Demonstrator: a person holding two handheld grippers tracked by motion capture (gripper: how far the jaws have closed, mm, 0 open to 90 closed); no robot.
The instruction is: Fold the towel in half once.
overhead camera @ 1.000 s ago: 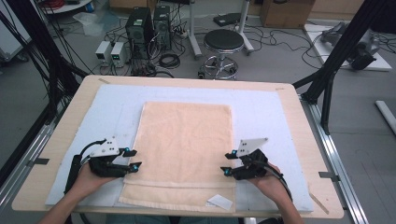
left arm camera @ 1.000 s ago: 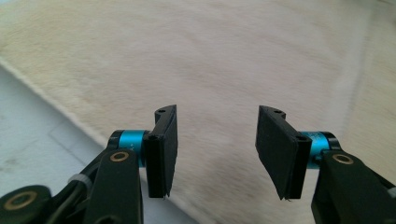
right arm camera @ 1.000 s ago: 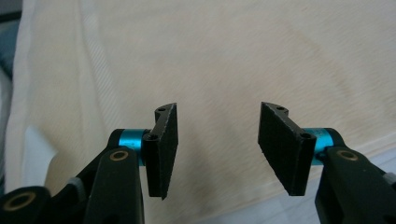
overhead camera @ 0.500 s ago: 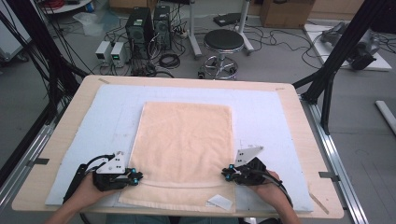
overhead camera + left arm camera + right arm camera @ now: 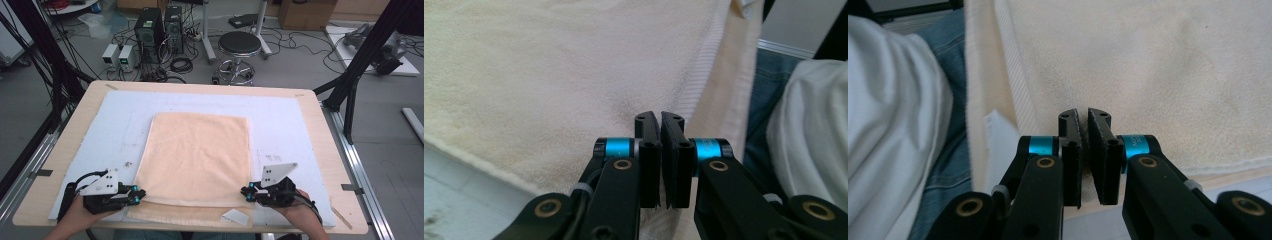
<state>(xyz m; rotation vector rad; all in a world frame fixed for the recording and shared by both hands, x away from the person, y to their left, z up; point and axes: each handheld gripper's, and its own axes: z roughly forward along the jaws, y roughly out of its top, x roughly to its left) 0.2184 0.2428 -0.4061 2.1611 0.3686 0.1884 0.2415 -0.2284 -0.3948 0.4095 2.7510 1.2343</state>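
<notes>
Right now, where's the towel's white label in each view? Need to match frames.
High view: white label lies on the towel's near hem, bottom centre-right, just left of the right gripper.
Right gripper view: label at left-centre, beside the ribbed band.
Left gripper view: I can't make it out.
Shared landmark: the towel's ribbed band near the hem.
</notes>
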